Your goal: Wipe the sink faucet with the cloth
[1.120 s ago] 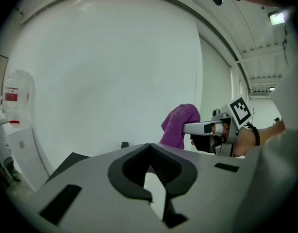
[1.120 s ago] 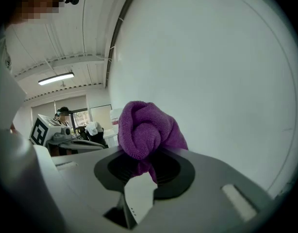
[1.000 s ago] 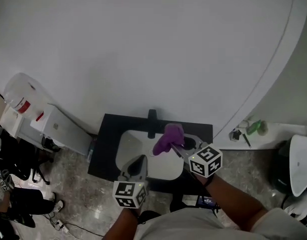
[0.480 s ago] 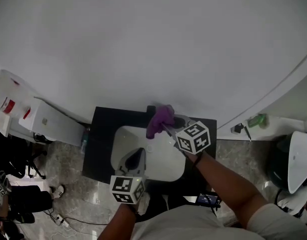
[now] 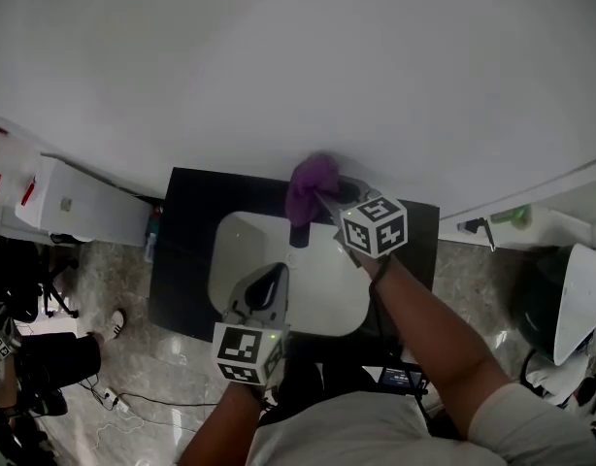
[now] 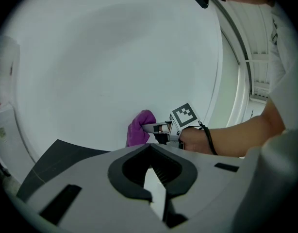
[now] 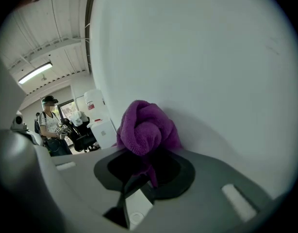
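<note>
In the head view, the right forearm reaches out long and straight over the black counter (image 5: 182,260). The right gripper (image 5: 324,202) points toward the plain white wall (image 5: 279,56). Its jaws are pinched on a purple cloth (image 5: 313,184). The bunched, fuzzy cloth sits on top of the dark faucet (image 5: 299,233), whose lower end shows above the rounded, smooth white sink (image 5: 322,304). The left gripper (image 5: 275,274) hovers low over the basin's near edge, wrist bent in toward the body.

In the left gripper view, the grey plastic left gripper (image 6: 150,147) has its jaws tip to tip, with nothing between them. Beyond it, the cloth (image 6: 139,130) hangs from the right gripper (image 6: 150,128) against the wall.

In the right gripper view, the right gripper (image 7: 148,155) has its jaws clamped on a fold of the cloth (image 7: 146,127). The cloth is a looped terry ball close to the wall. A person (image 7: 51,125) stands far off at the left.
</note>
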### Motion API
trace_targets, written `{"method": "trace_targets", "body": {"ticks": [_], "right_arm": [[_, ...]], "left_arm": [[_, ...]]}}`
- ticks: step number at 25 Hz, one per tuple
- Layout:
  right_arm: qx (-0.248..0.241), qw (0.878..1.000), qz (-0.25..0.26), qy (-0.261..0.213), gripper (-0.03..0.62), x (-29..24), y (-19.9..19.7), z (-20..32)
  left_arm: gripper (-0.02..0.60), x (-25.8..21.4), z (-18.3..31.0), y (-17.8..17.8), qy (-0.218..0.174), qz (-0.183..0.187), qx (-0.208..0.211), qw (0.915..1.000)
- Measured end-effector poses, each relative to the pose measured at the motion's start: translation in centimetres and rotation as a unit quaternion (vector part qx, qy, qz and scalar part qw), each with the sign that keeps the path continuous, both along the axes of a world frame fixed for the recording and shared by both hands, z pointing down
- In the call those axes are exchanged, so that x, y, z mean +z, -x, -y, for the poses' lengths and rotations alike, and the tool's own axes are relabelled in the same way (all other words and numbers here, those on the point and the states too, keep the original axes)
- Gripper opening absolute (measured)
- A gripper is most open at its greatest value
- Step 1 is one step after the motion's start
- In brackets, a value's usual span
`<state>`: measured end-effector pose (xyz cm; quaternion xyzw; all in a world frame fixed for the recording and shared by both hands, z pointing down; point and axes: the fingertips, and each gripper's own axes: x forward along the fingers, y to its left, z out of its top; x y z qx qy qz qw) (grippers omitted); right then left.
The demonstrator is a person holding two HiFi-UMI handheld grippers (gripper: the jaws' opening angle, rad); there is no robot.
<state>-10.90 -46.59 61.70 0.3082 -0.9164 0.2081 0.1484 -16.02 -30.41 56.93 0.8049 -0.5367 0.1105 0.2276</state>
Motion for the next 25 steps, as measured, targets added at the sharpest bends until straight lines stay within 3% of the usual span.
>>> {"method": "trace_targets", "body": {"ticks": [6,17,20,25], "right_arm": [[0.039,0.999,-0.02,0.002,0.084,1.4,-0.9,0.6],[0.024,0.99,-0.114,0.076,0.08,12.2,-1.0,1.8],[0.018,0.99,-0.126,0.066,0.081,11.1,-1.1,1.5],[0.035,0.996,-0.081,-0.009,0.081,2.2,-1.8,0.4]], "left_arm": [[0.005,1.6,0.0,0.2,0.009,-0.014,0.009,0.9998],[0.005,2.4,0.4,-0.2,0.013,-0.015,0.019,0.9996],[0.005,2.3,0.0,-0.2,0.016,-0.013,0.017,0.9996],[0.005,1.5,-0.4,0.0,0.016,-0.014,0.017,0.9996]]}}
